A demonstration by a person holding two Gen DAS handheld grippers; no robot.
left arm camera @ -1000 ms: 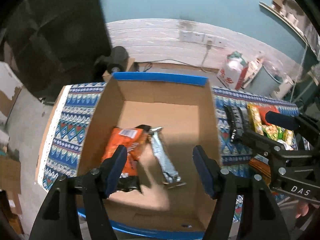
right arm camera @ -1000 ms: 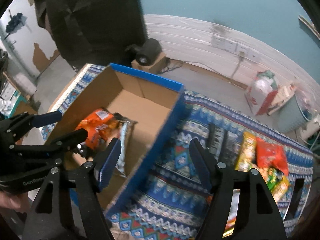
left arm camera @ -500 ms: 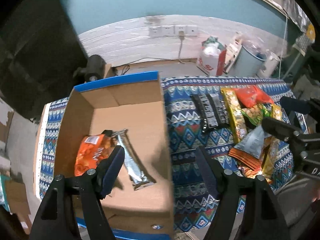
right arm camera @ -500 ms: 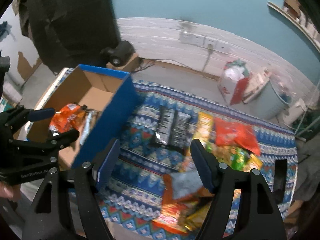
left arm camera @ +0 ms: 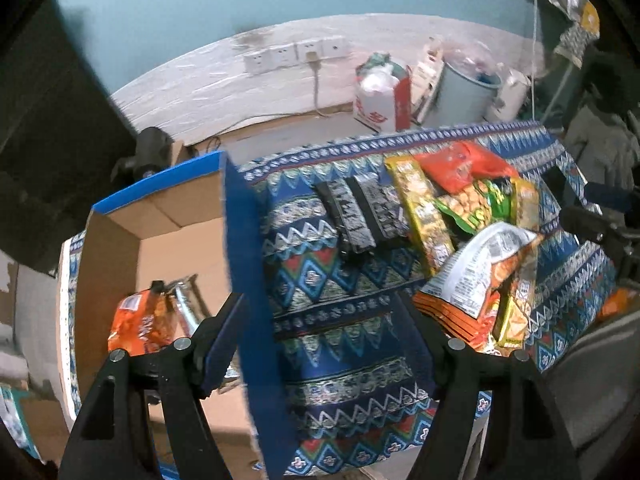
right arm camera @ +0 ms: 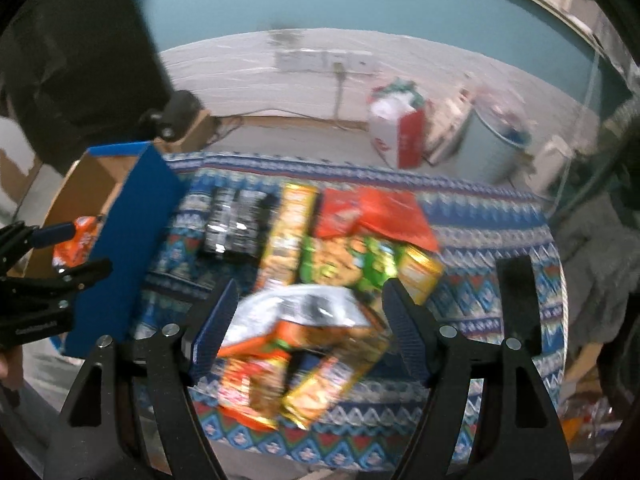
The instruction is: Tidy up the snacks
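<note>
Left gripper [left arm camera: 320, 334]: jaws apart and empty; a second ago it hung over the open brown cardboard box with blue outer walls [left arm camera: 240, 264], now it straddles the box's near wall with patterned blue tablecloth [left arm camera: 320, 280] between its fingers. Right gripper [right arm camera: 308, 324]: jaws wide, nothing held; it has swung from the box to stand above the loose heap of snack packets [right arm camera: 304, 344], a silver-and-orange crinkled bag lying between the fingers, untouched as far as the blur allows. Judgement: both hands have left the drop-off and are returning for the next pick.

Left wrist view alone shows the box interior: an orange foil packet [left arm camera: 136, 324] and a silver wrapped bar [left arm camera: 188, 308] already inside; it also shows two black wrappers [left arm camera: 360, 212] sharply. Right wrist view alone shows the heap's near edge on the table.
</note>
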